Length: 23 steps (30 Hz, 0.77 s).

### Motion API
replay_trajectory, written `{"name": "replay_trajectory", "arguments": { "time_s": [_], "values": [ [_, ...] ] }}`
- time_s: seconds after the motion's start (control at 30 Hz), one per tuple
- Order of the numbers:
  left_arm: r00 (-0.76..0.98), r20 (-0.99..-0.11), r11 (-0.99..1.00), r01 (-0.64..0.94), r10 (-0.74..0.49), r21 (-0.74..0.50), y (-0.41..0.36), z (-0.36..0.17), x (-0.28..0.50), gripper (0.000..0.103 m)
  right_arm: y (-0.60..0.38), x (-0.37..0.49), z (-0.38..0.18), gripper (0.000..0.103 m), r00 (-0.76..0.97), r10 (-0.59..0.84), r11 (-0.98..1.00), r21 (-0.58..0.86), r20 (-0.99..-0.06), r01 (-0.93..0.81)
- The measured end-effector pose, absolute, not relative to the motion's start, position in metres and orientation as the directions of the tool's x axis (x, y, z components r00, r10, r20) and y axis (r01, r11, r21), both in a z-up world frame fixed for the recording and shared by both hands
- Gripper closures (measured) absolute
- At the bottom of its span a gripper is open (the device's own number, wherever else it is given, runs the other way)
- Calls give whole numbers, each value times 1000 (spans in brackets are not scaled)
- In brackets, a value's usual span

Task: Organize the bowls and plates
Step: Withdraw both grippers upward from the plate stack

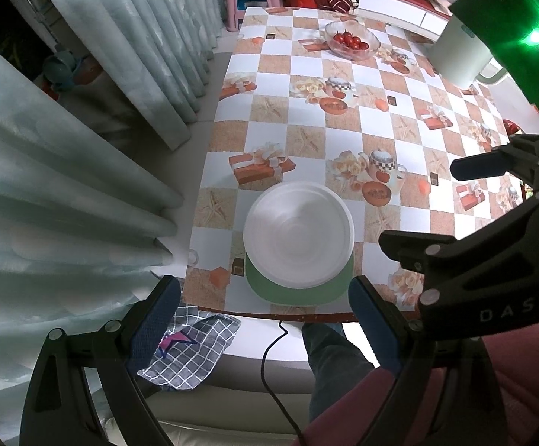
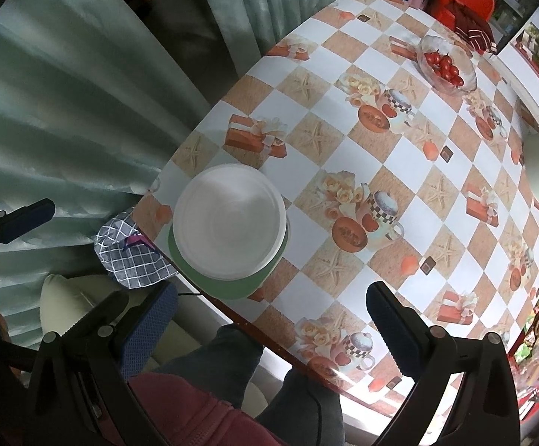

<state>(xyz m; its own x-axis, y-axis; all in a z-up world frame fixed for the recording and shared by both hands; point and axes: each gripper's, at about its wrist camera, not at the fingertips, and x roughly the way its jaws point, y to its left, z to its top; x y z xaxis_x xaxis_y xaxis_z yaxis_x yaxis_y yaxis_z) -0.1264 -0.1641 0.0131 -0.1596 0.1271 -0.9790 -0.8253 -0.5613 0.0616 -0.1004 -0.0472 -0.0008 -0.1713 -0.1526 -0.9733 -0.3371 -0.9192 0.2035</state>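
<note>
A white bowl [image 1: 299,232] sits stacked on a white plate and a green square plate [image 1: 299,293] near the table's front edge. The same stack shows in the right wrist view, with the white bowl [image 2: 230,223] on the green plate [image 2: 228,286]. My left gripper [image 1: 265,316] is open and empty, held above the table edge just in front of the stack. My right gripper [image 2: 269,319] is open and empty, above the front edge to the right of the stack. The right gripper's fingers [image 1: 481,165] also show at the right of the left wrist view.
A glass bowl of cherry tomatoes [image 1: 351,39] stands at the far end of the checked tablecloth [image 1: 343,130]. A pale cylindrical container [image 1: 459,52] stands at the far right. A checked cloth [image 1: 191,349] lies below the table edge. Curtains [image 1: 83,148] hang on the left.
</note>
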Motion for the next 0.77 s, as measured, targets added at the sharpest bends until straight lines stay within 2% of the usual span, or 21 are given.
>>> {"name": "replay_trajectory", "arguments": {
  "time_s": [0.77],
  "values": [
    [-133, -989, -589, -805, 59, 73, -171, 3, -128, 9, -55, -99, -21, 1, -140, -213, -923, 246, -967, -296]
  ]
}}
